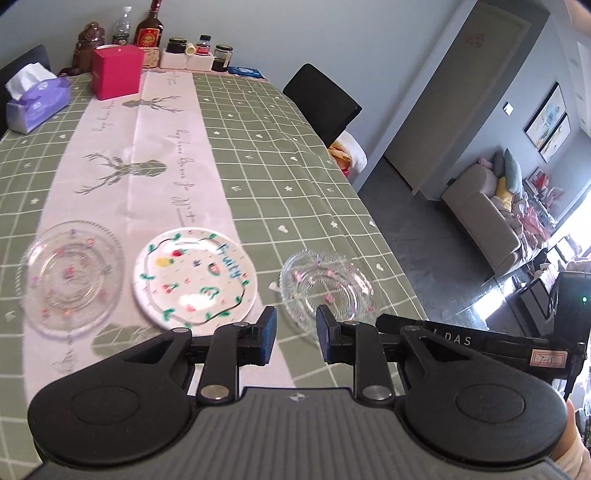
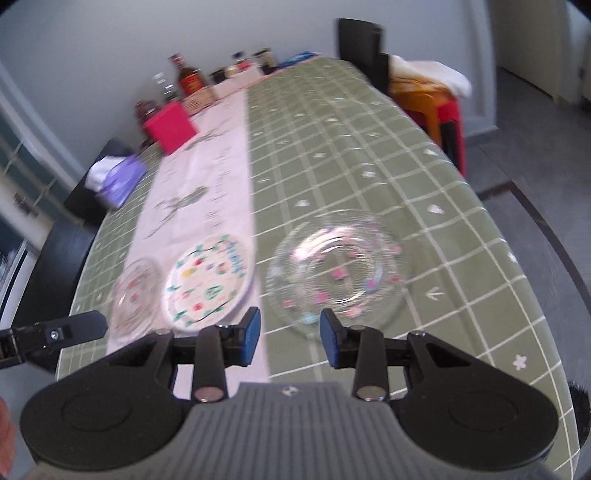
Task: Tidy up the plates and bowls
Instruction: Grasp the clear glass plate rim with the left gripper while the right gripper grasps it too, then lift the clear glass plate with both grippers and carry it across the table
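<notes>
Three dishes in a row along the tabletop's [image 1: 295,155] near edge, unstacked: glass plate [image 1: 70,280], painted plate [image 1: 195,277], glass bowl [image 2: 338,275]; left hand-held gripper [image 1: 295,334] and right hand-held gripper [image 2: 290,336] both open, empty, poised to collect.

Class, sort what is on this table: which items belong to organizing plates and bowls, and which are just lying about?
Job items:
clear glass plate
white fruit-pattern plate
clear glass bowl

Lying about:
tissue box
red box
liquor bottle
dark jars
</notes>
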Demonstrator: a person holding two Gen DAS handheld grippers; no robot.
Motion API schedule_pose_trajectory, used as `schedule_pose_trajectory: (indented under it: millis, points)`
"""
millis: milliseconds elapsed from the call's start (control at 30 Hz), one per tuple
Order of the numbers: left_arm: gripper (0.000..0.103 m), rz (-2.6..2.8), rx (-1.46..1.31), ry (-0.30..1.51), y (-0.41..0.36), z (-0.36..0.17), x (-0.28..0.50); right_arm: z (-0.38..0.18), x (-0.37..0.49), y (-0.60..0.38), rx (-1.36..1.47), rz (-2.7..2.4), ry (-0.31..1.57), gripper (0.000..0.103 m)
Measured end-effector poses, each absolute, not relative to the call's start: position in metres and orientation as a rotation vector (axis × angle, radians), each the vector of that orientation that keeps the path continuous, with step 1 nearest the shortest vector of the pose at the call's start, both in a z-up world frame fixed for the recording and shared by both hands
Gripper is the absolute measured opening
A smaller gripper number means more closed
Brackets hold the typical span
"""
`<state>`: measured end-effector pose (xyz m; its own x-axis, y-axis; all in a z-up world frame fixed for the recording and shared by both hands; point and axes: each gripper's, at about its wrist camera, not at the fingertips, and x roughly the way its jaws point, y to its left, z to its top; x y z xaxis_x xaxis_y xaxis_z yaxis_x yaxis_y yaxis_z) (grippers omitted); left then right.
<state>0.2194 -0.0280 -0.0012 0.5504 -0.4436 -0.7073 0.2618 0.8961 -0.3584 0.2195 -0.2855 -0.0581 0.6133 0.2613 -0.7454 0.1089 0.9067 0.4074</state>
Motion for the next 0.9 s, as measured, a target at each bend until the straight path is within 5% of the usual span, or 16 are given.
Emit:
schedule_pose_trajectory:
  millis: [900]
  points:
    - [0.031,-0.370,-0.074,1.043,-0.101,-0.112,0.338,-0.123,0.276,-0.354,0.618,-0.049,1.004,0.033]
